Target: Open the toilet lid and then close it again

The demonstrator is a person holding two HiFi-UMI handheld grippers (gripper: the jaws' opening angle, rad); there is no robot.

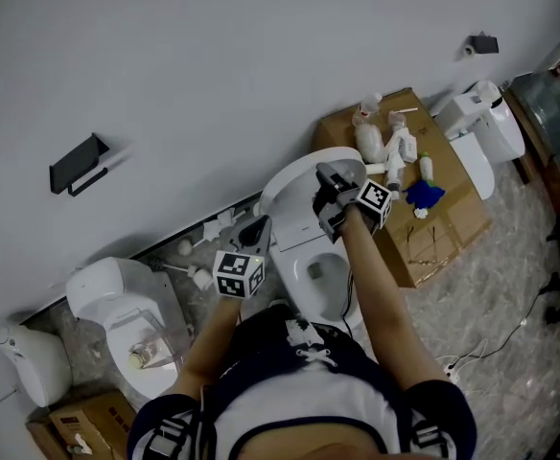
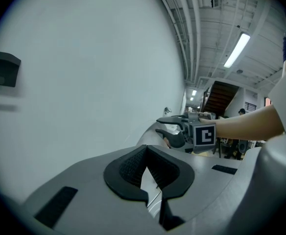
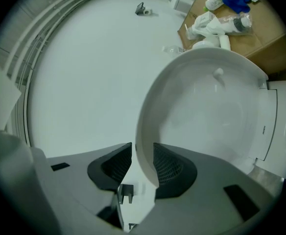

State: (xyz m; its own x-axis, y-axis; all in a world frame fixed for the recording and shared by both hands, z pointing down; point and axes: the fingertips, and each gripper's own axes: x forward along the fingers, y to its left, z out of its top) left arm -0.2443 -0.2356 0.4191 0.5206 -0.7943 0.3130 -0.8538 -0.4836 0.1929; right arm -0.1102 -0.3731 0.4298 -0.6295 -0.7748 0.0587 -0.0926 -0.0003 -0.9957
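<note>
The white toilet (image 1: 304, 257) stands against the wall with its lid (image 1: 294, 178) raised upright. My right gripper (image 1: 324, 188) reaches level to the lid's top rim. In the right gripper view the lid's rim (image 3: 143, 146) runs between the two pads of the right gripper (image 3: 142, 163), with a thin gap on the left pad's side, so the jaws stand open around it. My left gripper (image 1: 258, 230) hangs left of the toilet, apart from it. In its own view the left gripper (image 2: 150, 174) is shut with nothing in it, and the right gripper (image 2: 171, 131) shows ahead.
A cardboard box (image 1: 457, 214) with white bottles and a blue thing (image 1: 424, 195) stands right of the toilet. A second toilet (image 1: 127, 319) sits at the left. A black holder (image 1: 79, 164) hangs on the wall. Cables lie on the floor at the right.
</note>
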